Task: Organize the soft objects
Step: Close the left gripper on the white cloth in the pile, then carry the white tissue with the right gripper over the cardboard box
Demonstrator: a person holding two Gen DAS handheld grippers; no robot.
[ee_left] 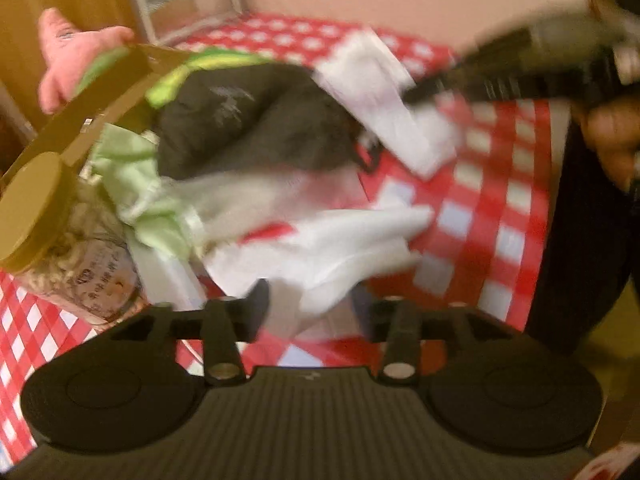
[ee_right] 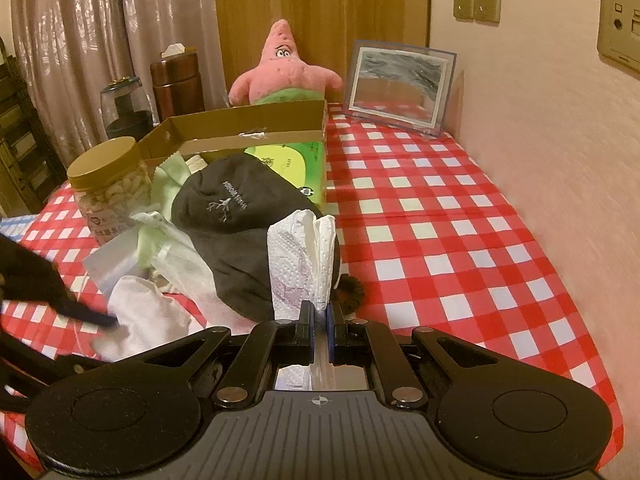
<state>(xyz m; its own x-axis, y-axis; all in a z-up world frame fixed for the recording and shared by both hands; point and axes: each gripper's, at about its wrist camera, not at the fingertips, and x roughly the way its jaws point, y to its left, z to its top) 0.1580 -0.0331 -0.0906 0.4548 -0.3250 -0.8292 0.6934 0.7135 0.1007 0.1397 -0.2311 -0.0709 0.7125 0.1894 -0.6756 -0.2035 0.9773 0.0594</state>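
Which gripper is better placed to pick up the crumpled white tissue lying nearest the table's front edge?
Left. The left gripper hangs with jaws apart right over the crumpled white tissue, while the right gripper is already shut on a paper towel.

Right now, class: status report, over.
Right gripper shut on paper towel. Left gripper open over white cloth. Black cap and jar crowd the pile.

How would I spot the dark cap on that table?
Find the red-checked tablecloth and the open cardboard box on it. In front of the box lies the black cap, the only dark item among pale cloths, with a small grey embroidered logo.
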